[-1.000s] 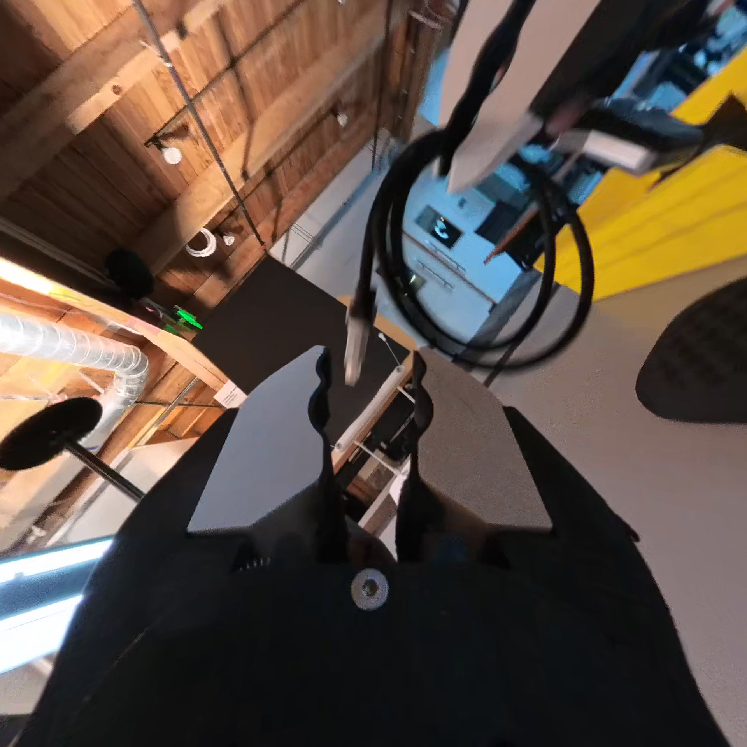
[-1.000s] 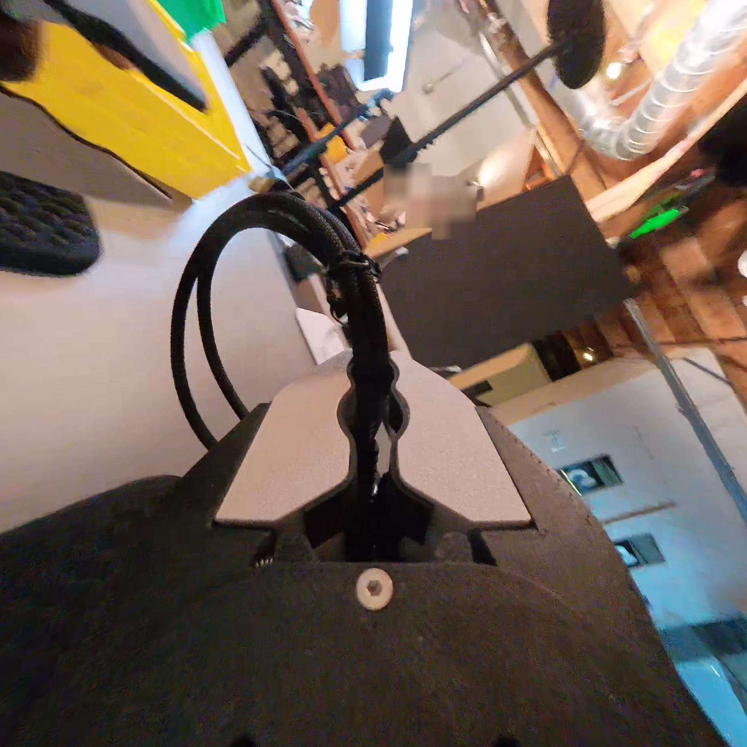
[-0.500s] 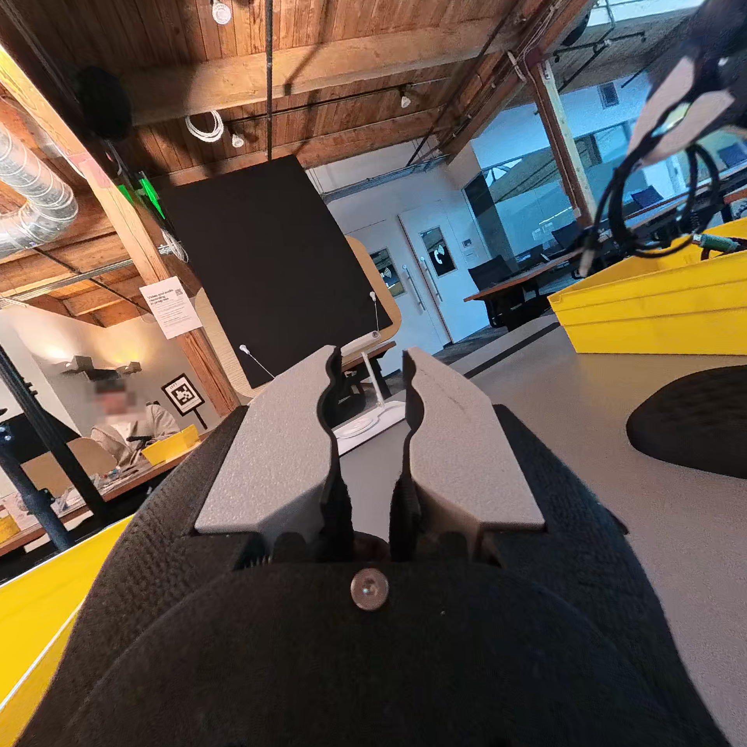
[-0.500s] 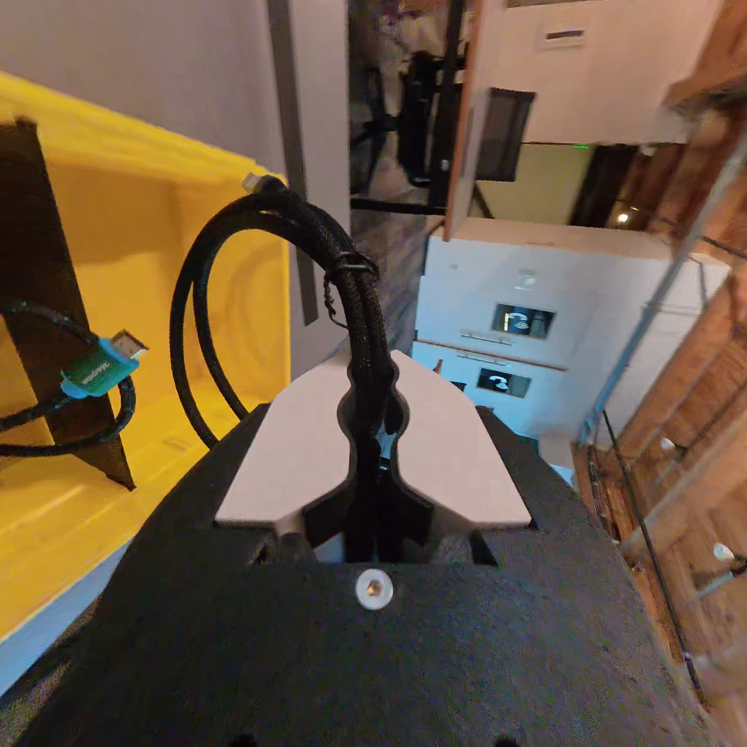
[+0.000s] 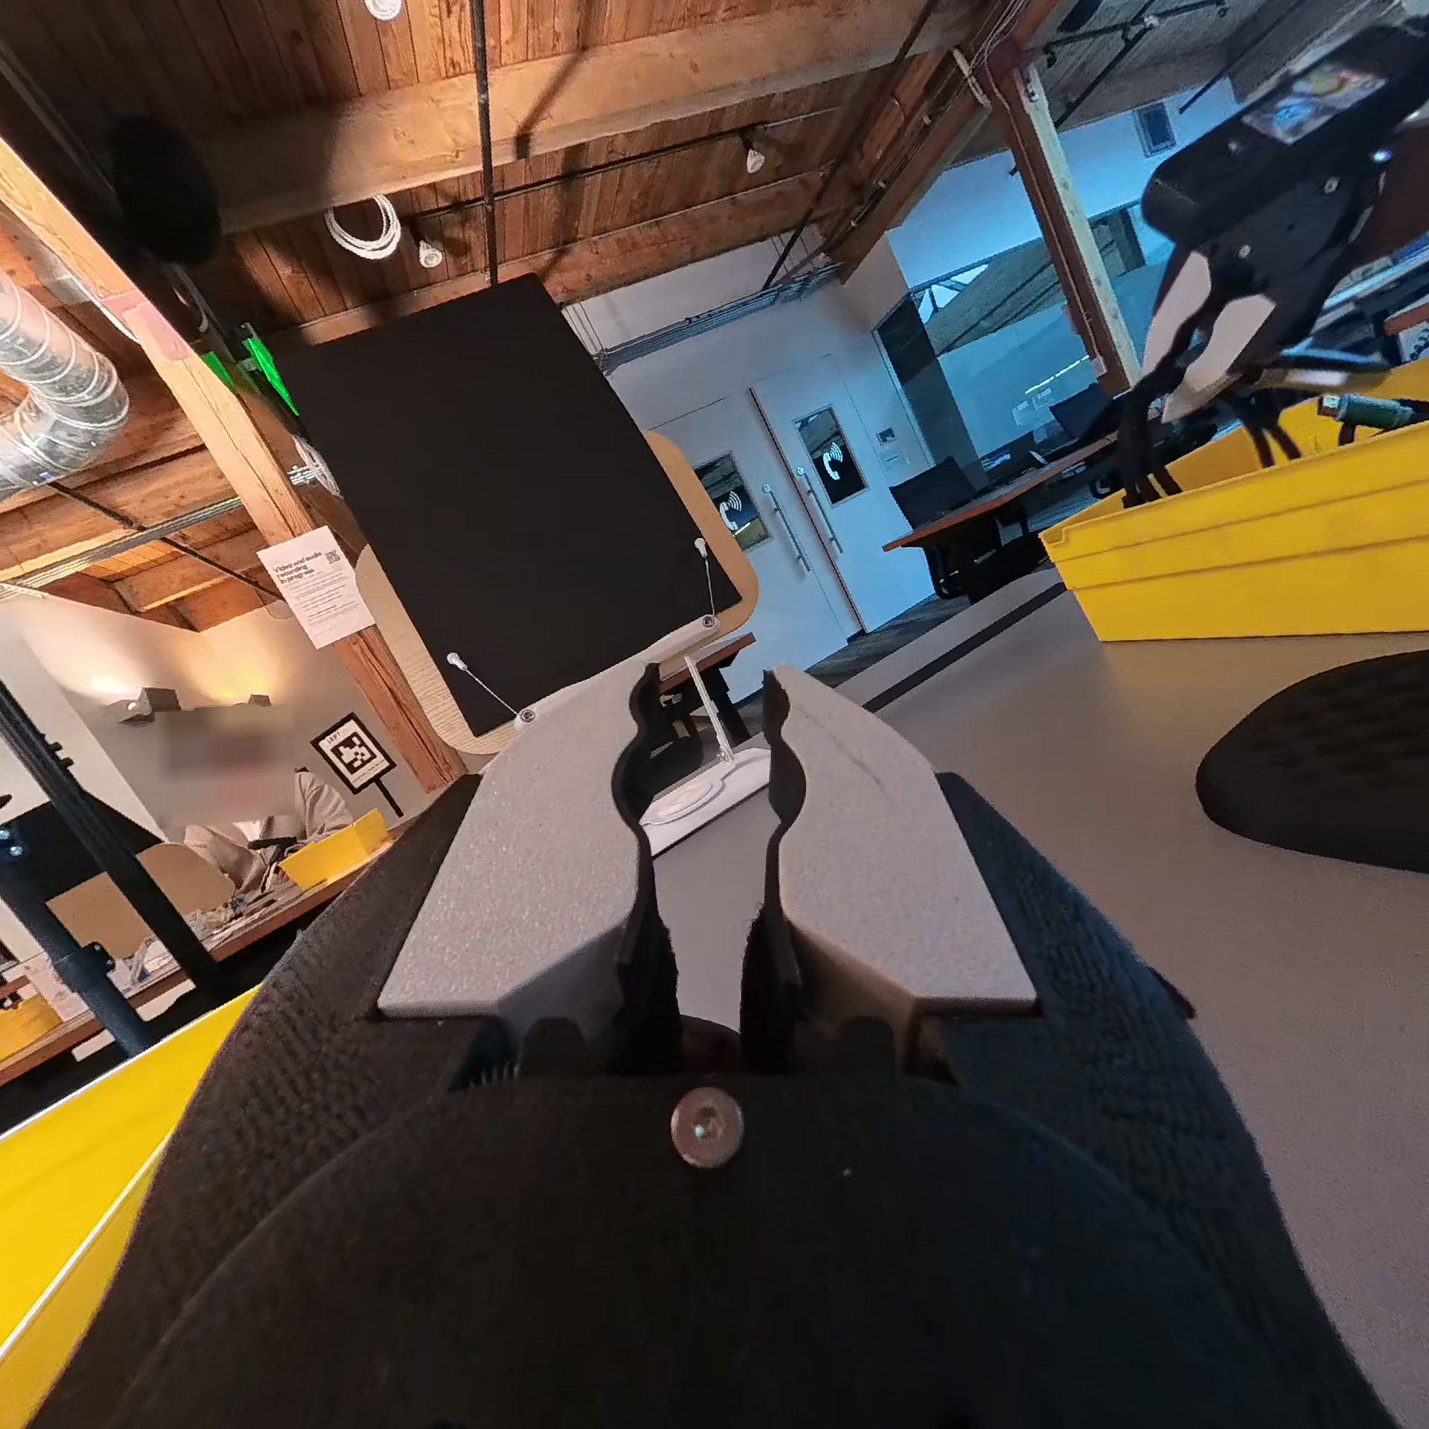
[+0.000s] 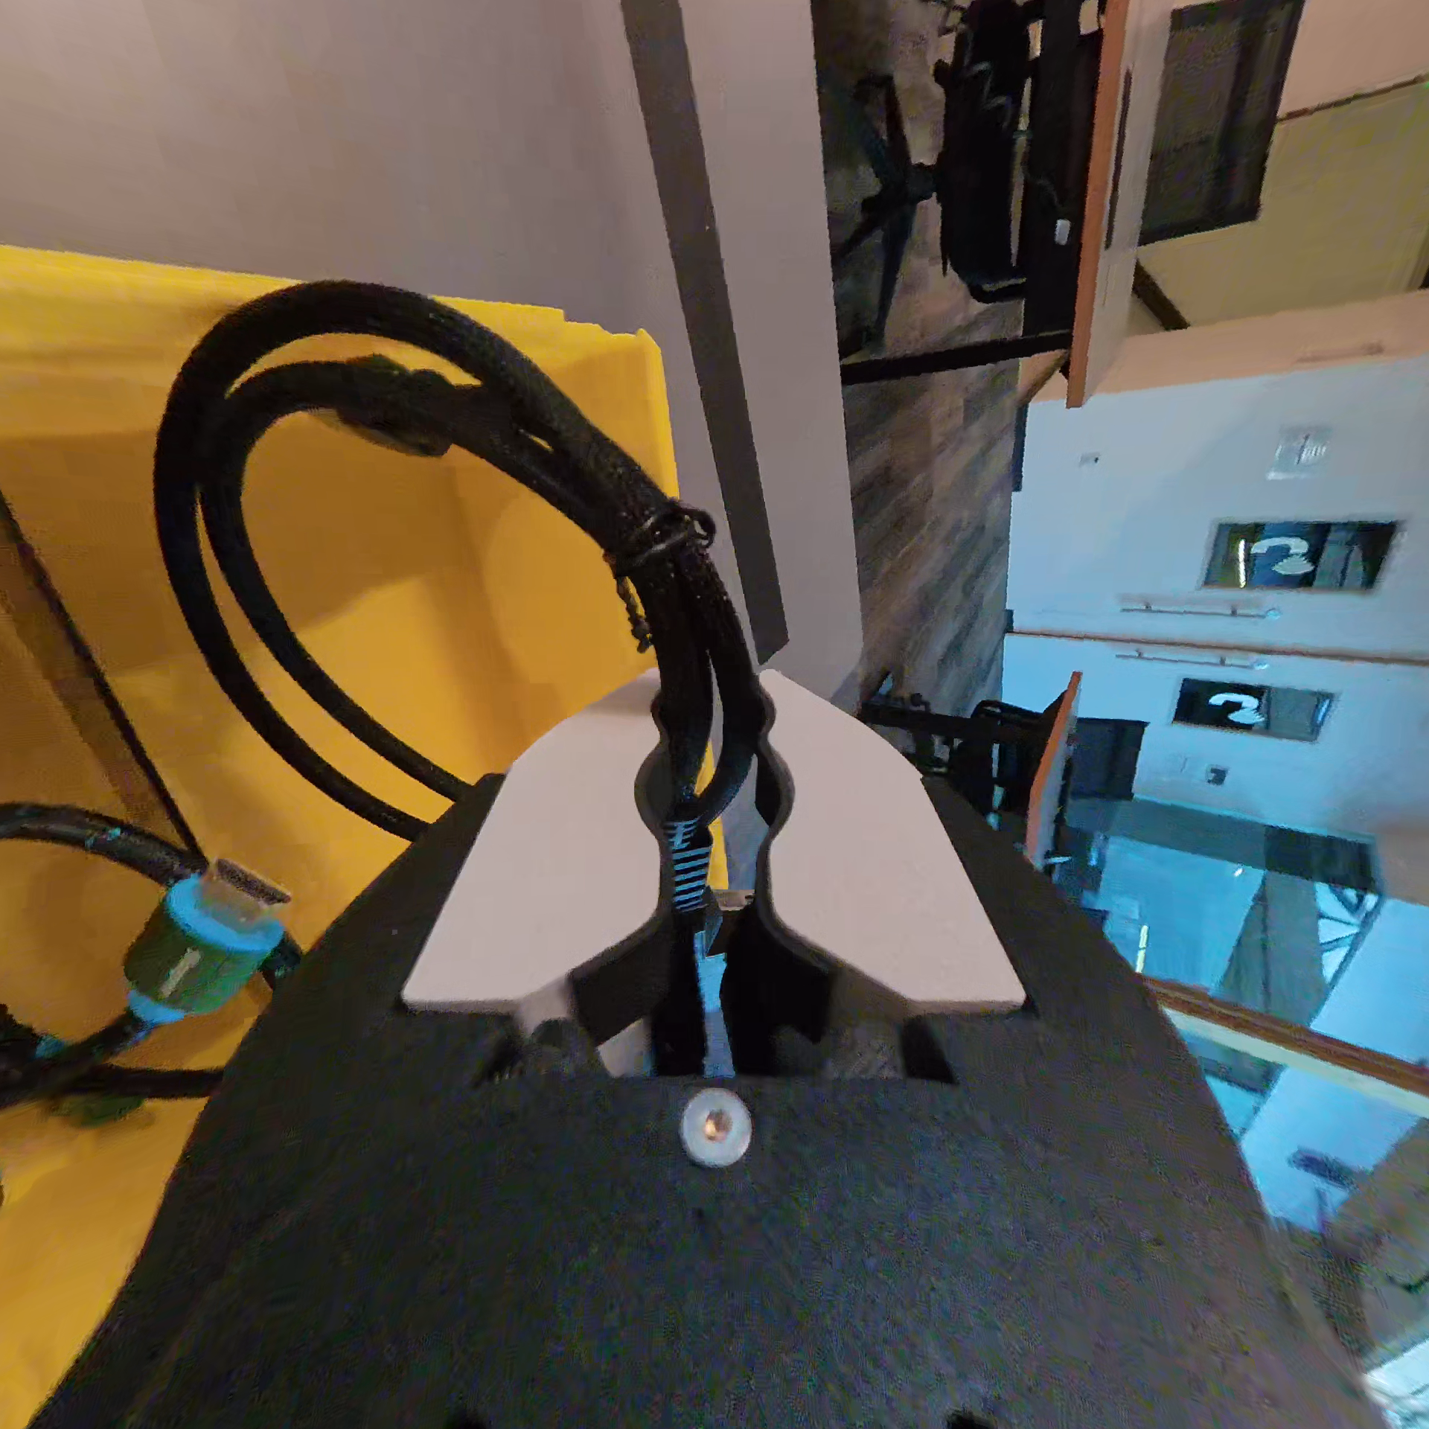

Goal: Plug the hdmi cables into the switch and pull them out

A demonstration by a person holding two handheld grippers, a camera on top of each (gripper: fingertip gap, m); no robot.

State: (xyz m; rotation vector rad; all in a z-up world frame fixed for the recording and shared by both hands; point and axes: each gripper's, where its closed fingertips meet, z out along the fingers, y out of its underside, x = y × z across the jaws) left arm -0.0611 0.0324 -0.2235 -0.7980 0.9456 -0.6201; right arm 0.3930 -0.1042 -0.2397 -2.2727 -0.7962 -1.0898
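The left gripper [image 5: 707, 688], low in the frame's centre, has its jaws apart with nothing between them, above a grey table [image 5: 1082, 912]. At the upper right of that view the right gripper [image 5: 1195, 363] hangs over a yellow bin [image 5: 1237, 572]. In the right wrist view the right gripper's jaws are clamped on a black cable [image 6: 433, 402], coiled and tied, looping up left of centre over the bin. At lower left a green plug [image 6: 197, 951] of another cable lies in the bin. No switch is visible.
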